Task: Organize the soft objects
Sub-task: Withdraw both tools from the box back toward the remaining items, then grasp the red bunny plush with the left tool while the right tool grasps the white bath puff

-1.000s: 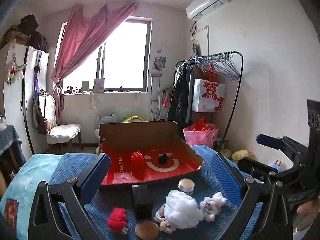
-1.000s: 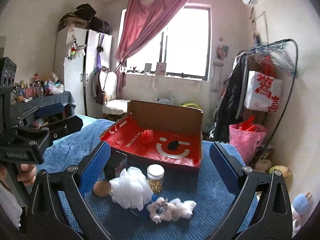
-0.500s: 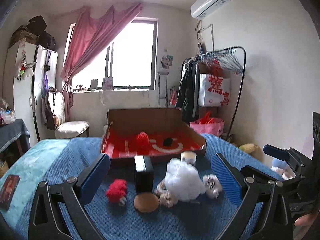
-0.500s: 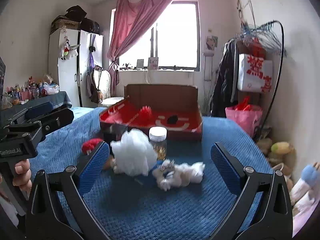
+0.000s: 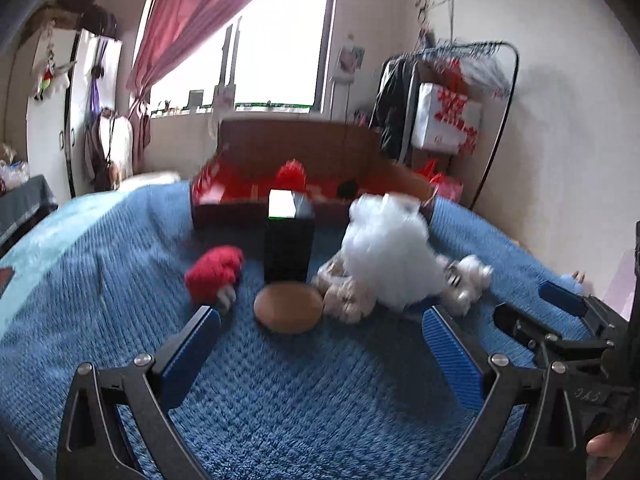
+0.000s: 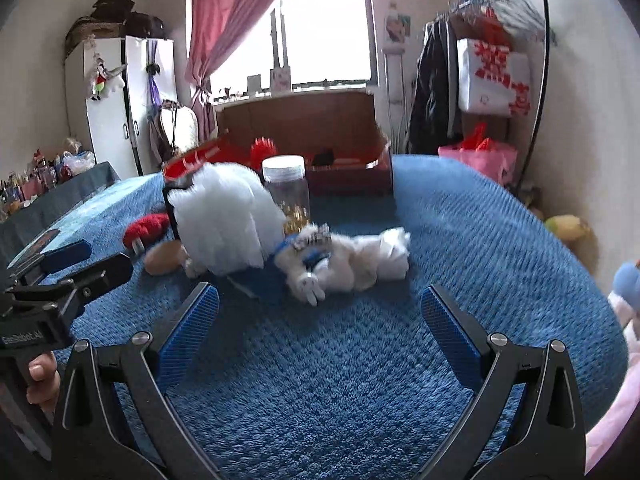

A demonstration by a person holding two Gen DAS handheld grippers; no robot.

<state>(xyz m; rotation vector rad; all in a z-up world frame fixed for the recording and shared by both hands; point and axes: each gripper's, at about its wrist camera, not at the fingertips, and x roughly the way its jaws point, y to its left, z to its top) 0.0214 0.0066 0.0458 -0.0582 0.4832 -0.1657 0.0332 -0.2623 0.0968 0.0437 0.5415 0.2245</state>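
Down near the blue knitted bedspread (image 6: 460, 220) now, both grippers dropped lower, jaws wide and empty; fluffy white mesh pouf (image 6: 224, 220) sits dead ahead, so a pickup looks imminent.

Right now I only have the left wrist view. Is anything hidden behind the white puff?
Observer: Yes. A clear jar with a white lid stands upright on the far side of the white puff from you.
Operator: Empty?
Observer: No, gold bits sit at its bottom.
Operator: Right tool state?
Observer: The right tool is open and holds nothing.
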